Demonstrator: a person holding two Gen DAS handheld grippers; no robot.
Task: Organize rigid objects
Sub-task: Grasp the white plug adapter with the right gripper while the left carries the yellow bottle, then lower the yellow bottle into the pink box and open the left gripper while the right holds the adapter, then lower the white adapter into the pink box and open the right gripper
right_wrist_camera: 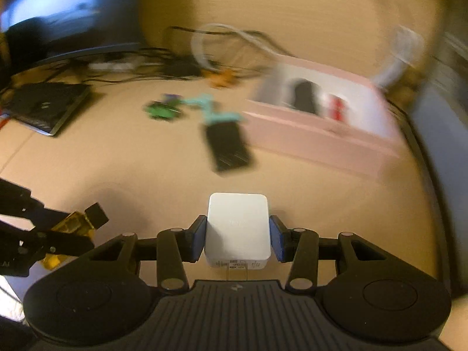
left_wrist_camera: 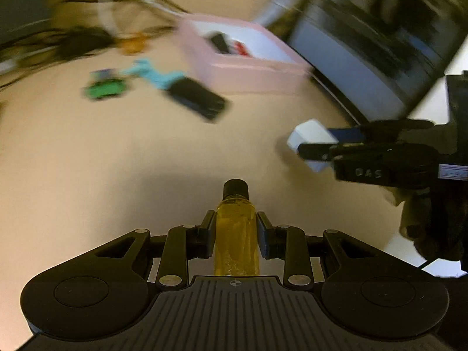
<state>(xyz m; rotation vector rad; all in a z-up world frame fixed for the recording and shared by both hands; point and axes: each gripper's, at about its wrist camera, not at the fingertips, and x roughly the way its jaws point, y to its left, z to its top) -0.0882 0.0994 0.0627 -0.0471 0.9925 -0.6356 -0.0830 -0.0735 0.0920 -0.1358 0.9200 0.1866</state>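
Left gripper [left_wrist_camera: 236, 235]: pinched a yellow bottle [left_wrist_camera: 236, 234], black cap forward, above the table [left_wrist_camera: 87, 161].
Right gripper [right_wrist_camera: 238, 235]: clamped a white charger [right_wrist_camera: 237, 228] between blue pads.
Mid-table: black remote [right_wrist_camera: 226, 146], teal piece [right_wrist_camera: 213, 111], green toy [right_wrist_camera: 161, 111], all blurred.
Far: pink box [right_wrist_camera: 316, 140], dark and red items inside.

a clear, glossy bottle [left_wrist_camera: 236, 235] of yellow liquid has a matt black ribbed cap. the white charger block [right_wrist_camera: 237, 229] looks like smooth, slightly satin plastic. both sit above a tabletop [left_wrist_camera: 87, 161] with a matt, pale wood-grain finish. the far pink box [right_wrist_camera: 318, 134] appears to be matt card or plastic, white inside. the left gripper [left_wrist_camera: 236, 231] has matt black plastic links with shiny metal pins.
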